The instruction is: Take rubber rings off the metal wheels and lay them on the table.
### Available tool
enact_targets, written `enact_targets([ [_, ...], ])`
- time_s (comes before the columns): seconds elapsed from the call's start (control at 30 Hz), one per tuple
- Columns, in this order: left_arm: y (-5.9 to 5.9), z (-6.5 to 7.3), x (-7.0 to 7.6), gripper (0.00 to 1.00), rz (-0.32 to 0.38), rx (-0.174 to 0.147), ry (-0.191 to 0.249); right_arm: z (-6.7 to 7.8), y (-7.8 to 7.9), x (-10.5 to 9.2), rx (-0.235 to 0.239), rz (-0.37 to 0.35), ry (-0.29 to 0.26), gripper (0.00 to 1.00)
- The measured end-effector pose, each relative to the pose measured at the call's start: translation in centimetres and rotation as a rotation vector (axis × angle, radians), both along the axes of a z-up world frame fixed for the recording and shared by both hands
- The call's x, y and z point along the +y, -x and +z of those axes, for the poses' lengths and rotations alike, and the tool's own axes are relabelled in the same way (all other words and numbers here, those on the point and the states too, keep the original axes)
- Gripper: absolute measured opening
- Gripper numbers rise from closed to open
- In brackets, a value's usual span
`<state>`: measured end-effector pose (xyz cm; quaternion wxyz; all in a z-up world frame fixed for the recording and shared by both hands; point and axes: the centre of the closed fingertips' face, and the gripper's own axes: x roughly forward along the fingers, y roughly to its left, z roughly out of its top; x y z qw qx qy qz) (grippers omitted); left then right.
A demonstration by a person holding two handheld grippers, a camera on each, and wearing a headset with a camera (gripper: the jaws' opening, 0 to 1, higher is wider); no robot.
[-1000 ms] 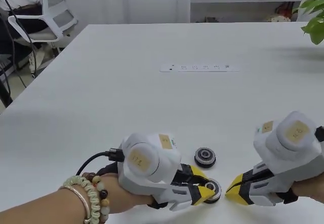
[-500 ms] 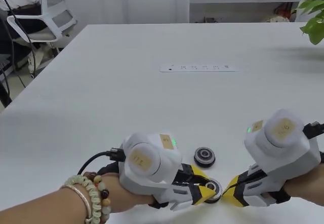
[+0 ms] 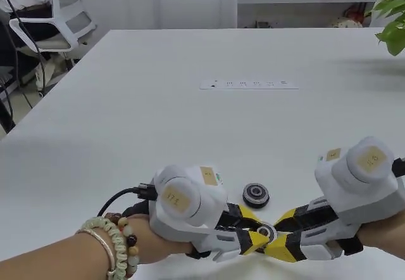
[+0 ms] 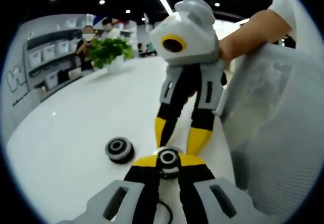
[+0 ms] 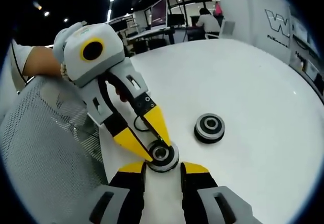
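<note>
- White surface (image 3: pixel 190 134) in an open office, with a power strip (image 3: pixel 249 85) lying mid-way across it, a chair (image 3: pixel 197 7) at its far edge and a plant (image 3: pixel 392 20) at the right.
- The left gripper (image 3: pixel 258 230) has its fingers pressed onto a metal wheel (image 3: pixel 266 232), pinching it across the rim low over the near edge of the surface. The dark rubber ring (image 5: pixel 163 166) looks to be on it.
- The right gripper (image 3: pixel 277 235) meets it head-on from the opposite side. Its fingers are spread, one yellow tip on either side of that same wheel. Whether they touch the rim cannot be told.
- In the right gripper view the wheel sits straight ahead, between the spread tips, its hub face turned toward the camera. The right gripper is the free one, so closing it would likely land on the band where the ring sits.
- A second wheel (image 3: pixel 255 194) lies flat on the surface just beyond, apart from both grippers, its ring in place.
- Writing: a large "W" (image 5: pixel 276 19) on the wall; tan stickers (image 3: pixel 207 176) on the gripper housings are too small to read.
</note>
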<state>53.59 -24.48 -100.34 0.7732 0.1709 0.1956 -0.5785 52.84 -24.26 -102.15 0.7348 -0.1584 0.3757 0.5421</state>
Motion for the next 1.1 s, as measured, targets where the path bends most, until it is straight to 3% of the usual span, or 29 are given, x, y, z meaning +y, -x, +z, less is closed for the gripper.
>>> enact_targets([
  [0.1,-0.03,-0.01,-0.01,0.14,0.001,0.001,0.001,-0.1,0.13,-0.06,-0.019,0.035,0.004,0.22],
  [0.33,-0.06,0.01,-0.02,0.14,0.001,0.001,0.001,-0.11,0.22,-0.59,-0.01,0.043,0.007,0.15],
  [0.47,-0.09,0.03,-0.02,0.14,0.002,-0.001,-0.001,-0.06,0.2,-0.68,-0.029,0.06,0.014,0.13],
  [0.6,-0.16,0.03,0.09,0.14,0.007,0.0,0.0,-0.06,0.24,-0.82,-0.041,0.071,0.018,0.06],
  [0.8,-0.14,0.04,0.1,0.14,0.007,0.0,0.0,-0.06,0.26,-0.79,-0.017,0.051,0.011,0.07],
  [0.87,-0.15,0.05,0.11,0.14,0.008,0.0,0.0,-0.01,0.47,-0.66,0.015,0.037,-0.006,0.11],
  [1.0,-0.14,0.06,0.12,0.14,0.008,0.0,0.002,0.13,-0.22,-0.24,-0.013,0.011,-0.02,0.22],
  [1.1,-0.14,0.07,0.11,0.14,0.008,0.001,0.002,0.08,0.03,-0.1,-0.039,0.047,-0.013,0.2],
])
